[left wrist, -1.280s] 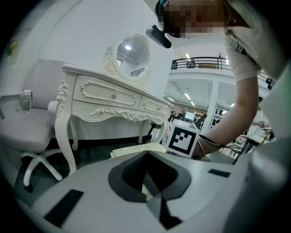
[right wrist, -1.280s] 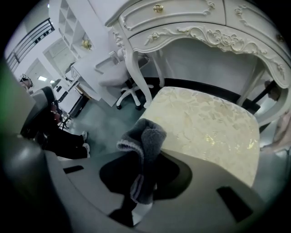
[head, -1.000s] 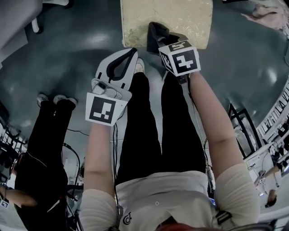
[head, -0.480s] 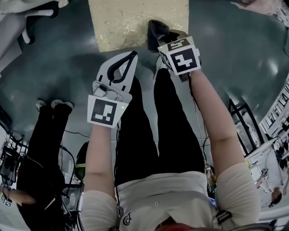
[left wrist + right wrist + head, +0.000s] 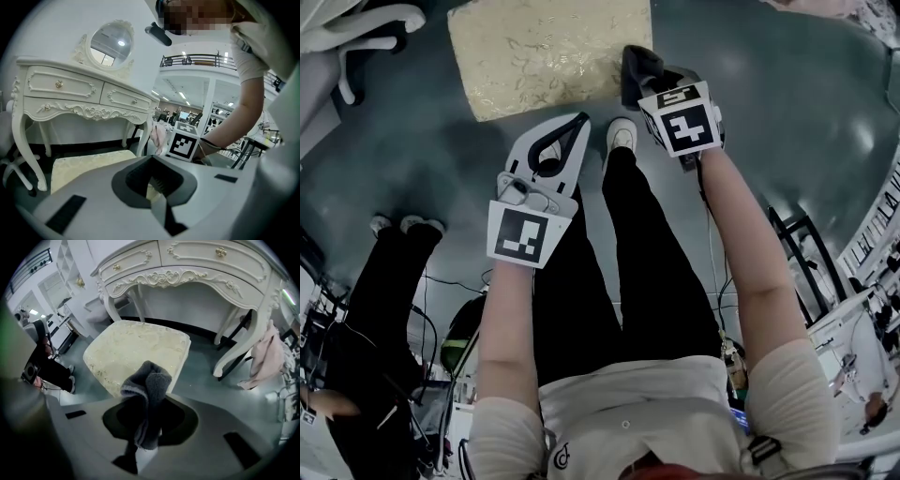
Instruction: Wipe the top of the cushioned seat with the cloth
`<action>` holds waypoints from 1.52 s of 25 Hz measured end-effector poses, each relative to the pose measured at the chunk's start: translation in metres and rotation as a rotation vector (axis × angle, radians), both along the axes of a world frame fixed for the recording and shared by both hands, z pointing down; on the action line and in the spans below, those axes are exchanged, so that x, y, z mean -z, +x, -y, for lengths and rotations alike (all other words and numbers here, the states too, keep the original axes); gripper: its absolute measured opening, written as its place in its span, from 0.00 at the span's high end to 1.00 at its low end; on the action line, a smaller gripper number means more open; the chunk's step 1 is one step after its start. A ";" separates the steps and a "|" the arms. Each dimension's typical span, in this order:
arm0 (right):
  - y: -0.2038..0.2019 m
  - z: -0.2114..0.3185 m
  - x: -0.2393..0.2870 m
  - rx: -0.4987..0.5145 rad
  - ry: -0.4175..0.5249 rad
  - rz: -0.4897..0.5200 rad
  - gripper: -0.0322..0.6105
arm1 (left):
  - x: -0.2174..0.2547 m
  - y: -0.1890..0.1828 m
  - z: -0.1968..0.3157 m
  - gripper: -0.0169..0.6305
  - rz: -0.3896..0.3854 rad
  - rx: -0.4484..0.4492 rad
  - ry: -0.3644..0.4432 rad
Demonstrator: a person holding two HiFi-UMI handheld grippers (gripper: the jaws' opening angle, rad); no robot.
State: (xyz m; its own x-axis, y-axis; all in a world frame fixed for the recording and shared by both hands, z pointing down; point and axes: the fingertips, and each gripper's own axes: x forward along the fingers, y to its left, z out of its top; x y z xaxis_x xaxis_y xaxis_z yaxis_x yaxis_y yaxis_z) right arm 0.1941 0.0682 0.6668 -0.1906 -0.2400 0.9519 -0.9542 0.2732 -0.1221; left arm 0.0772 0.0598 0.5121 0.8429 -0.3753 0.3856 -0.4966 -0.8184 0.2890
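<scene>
A white carved dresser [image 5: 197, 268] with an oval mirror [image 5: 110, 44] stands right behind the seat [image 5: 548, 56], its curved legs coming down at the seat's far corners. A pink garment [image 5: 267, 357] hangs by the dresser's right leg, and a white chair base [image 5: 356, 37] sits near the seat's left side. A bystander in black [image 5: 384, 309] stands well to the left on the floor [image 5: 787, 112]. The seat's cream patterned top is bare, and its near and right edges face open floor. The person's own shoe [image 5: 621, 134] is planted just before the near edge. The right gripper [image 5: 145, 427] has its fingers clenched on the dark grey cloth [image 5: 147, 394], which bunches up out of the tips in a folded wad. From the head view the cloth [image 5: 639, 70] sits at the seat's near right corner, just beside the edge. Whether it touches the cushion cannot be told. The left gripper [image 5: 579, 122] is held back over the floor near the seat's front edge. Its fingers are pressed together on nothing, and the seat [image 5: 89, 161] shows beyond them.
</scene>
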 end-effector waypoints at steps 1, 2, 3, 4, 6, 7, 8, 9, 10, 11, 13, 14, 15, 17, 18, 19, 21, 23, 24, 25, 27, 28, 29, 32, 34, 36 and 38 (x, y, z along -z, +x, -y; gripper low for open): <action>0.007 -0.002 -0.002 -0.007 0.001 -0.003 0.83 | 0.001 0.005 -0.001 0.95 0.004 -0.005 0.007; 0.014 -0.005 -0.004 -0.016 0.003 -0.006 0.83 | 0.002 0.009 -0.002 0.95 0.008 -0.007 0.013; 0.021 -0.007 -0.007 -0.025 0.004 -0.010 0.83 | 0.003 0.013 -0.003 0.95 0.010 -0.008 0.018; 0.027 -0.009 -0.009 -0.035 0.005 -0.016 0.83 | 0.005 0.017 -0.005 0.95 0.010 -0.007 0.022; 0.038 -0.015 -0.012 -0.050 0.001 -0.027 0.83 | 0.008 0.023 -0.009 0.95 0.011 -0.004 0.028; 0.041 -0.018 -0.013 -0.055 -0.004 -0.025 0.83 | 0.009 0.025 -0.011 0.95 0.011 -0.001 0.029; 0.043 -0.022 -0.012 -0.058 -0.008 -0.016 0.83 | 0.010 0.026 -0.014 0.95 0.014 0.001 0.029; 0.043 -0.024 -0.009 -0.058 -0.010 -0.003 0.83 | 0.012 0.027 -0.017 0.95 0.019 0.004 0.028; 0.043 -0.027 -0.005 -0.054 -0.009 0.006 0.83 | 0.013 0.028 -0.019 0.95 0.023 0.009 0.026; 0.044 -0.029 0.001 -0.048 -0.003 0.011 0.83 | 0.016 0.028 -0.020 0.95 0.025 0.015 0.026; 0.043 -0.029 0.018 -0.036 0.021 0.016 0.83 | 0.026 0.027 -0.019 0.95 0.015 0.037 0.033; 0.042 -0.027 0.027 -0.035 0.038 0.022 0.83 | 0.032 0.026 -0.017 0.95 0.005 0.052 0.039; 0.040 -0.024 0.037 -0.038 0.059 0.032 0.83 | 0.039 0.025 -0.014 0.95 -0.003 0.063 0.048; 0.035 -0.018 0.060 -0.045 0.107 0.049 0.83 | 0.055 0.021 -0.009 0.95 -0.007 0.072 0.078; 0.032 -0.017 0.073 -0.043 0.132 0.050 0.83 | 0.064 0.019 -0.008 0.95 -0.002 0.072 0.097; 0.031 -0.016 0.087 -0.037 0.157 0.047 0.83 | 0.073 0.018 -0.009 0.95 0.006 0.074 0.113; 0.027 -0.017 0.116 -0.023 0.202 0.041 0.83 | 0.095 0.015 -0.012 0.95 0.016 0.085 0.126; 0.019 -0.011 0.146 -0.022 0.240 0.050 0.83 | 0.119 0.009 -0.009 0.95 0.012 0.100 0.138; 0.012 -0.005 0.161 -0.025 0.262 0.059 0.83 | 0.132 0.003 -0.004 0.95 0.010 0.107 0.151; 0.005 0.003 0.176 -0.029 0.288 0.066 0.83 | 0.146 -0.003 0.003 0.95 0.007 0.114 0.167; -0.009 0.020 0.210 -0.035 0.349 0.077 0.83 | 0.175 -0.016 0.018 0.95 0.005 0.128 0.211; -0.015 0.026 0.227 -0.037 0.378 0.082 0.83 | 0.191 -0.022 0.025 0.95 0.006 0.135 0.236; -0.021 0.030 0.244 -0.037 0.403 0.088 0.83 | 0.206 -0.027 0.031 0.95 0.009 0.142 0.257; -0.035 0.037 0.294 -0.024 0.472 0.095 0.83 | 0.251 -0.040 0.045 0.95 0.000 0.170 0.294; -0.042 0.038 0.328 -0.023 0.523 0.091 0.83 | 0.279 -0.047 0.051 0.95 -0.013 0.179 0.318; -0.046 0.043 0.362 -0.033 0.580 0.094 0.83 | 0.309 -0.052 0.060 0.95 -0.023 0.180 0.365; -0.050 0.051 0.396 -0.044 0.633 0.099 0.83 | 0.339 -0.058 0.071 0.95 -0.020 0.190 0.424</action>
